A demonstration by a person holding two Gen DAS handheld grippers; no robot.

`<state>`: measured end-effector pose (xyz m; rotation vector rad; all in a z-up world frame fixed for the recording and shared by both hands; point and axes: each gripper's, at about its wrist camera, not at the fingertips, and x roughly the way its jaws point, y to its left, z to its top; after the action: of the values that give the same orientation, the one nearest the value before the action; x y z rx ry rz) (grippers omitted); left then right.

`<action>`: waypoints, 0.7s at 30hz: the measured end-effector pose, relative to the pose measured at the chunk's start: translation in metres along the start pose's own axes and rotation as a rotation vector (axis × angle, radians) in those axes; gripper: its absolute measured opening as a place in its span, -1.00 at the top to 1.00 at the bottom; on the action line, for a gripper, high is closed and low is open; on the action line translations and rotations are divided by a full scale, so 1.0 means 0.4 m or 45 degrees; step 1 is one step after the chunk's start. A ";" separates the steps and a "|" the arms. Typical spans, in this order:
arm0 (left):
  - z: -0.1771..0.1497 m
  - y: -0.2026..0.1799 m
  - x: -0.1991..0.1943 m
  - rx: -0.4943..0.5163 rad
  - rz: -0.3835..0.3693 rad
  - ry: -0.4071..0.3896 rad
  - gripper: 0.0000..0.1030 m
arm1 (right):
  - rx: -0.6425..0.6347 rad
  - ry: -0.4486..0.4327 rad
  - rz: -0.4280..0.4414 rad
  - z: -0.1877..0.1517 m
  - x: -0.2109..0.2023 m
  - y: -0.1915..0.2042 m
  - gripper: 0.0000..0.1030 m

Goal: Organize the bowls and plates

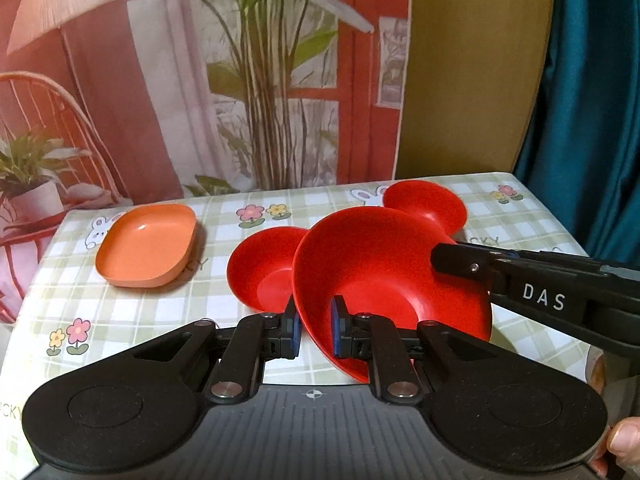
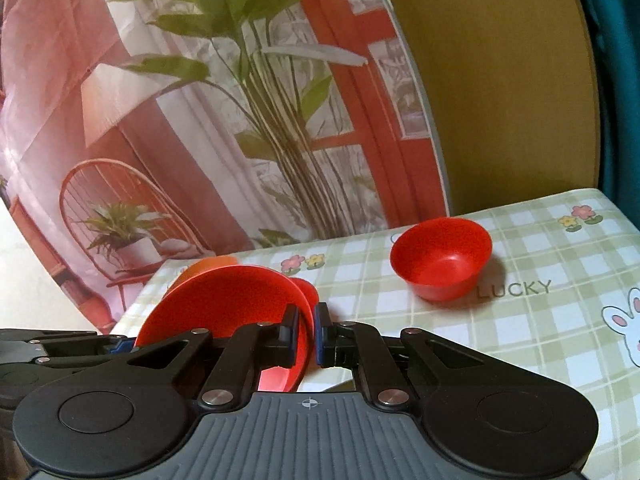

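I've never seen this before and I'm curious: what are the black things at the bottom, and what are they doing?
They are pinching tools that a person holds, one in each hand. Each carries a camera, so each picture looks along one tool's fingers. The left hand-held gripper and the right hand-held gripper both pinch the rim of one big red dish, holding it tilted. On the checked tablecloth sit an orange square dish, a small red bowl and a farther red bowl.
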<state>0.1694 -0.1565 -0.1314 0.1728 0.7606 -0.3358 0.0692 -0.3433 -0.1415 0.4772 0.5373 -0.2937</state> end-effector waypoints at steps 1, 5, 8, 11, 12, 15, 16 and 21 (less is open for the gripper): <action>-0.001 0.008 0.008 -0.008 0.001 0.006 0.70 | -0.005 0.006 0.000 0.001 0.011 0.004 0.85; 0.012 0.049 0.043 -0.035 0.004 0.018 0.70 | -0.025 0.029 -0.002 0.013 0.054 0.020 0.85; 0.024 0.076 0.073 -0.056 0.003 0.028 0.70 | -0.037 0.042 -0.002 0.028 0.090 0.026 0.85; 0.036 0.090 0.098 -0.077 -0.003 0.034 0.70 | -0.046 0.059 -0.008 0.047 0.128 0.033 0.85; 0.042 0.097 0.111 -0.085 -0.005 0.038 0.70 | -0.054 0.064 -0.011 0.053 0.143 0.037 0.85; 0.055 0.109 0.144 -0.095 -0.006 0.045 0.70 | -0.083 0.077 -0.021 0.069 0.187 0.045 0.85; 0.060 0.115 0.159 -0.098 -0.006 0.049 0.70 | -0.090 0.085 -0.024 0.074 0.201 0.046 0.85; 0.073 0.146 0.212 -0.125 -0.021 0.082 0.70 | -0.103 0.124 -0.039 0.091 0.270 0.052 0.85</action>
<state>0.2663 -0.1299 -0.1681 0.0852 0.8411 -0.3086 0.1812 -0.3593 -0.1660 0.4067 0.6494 -0.2781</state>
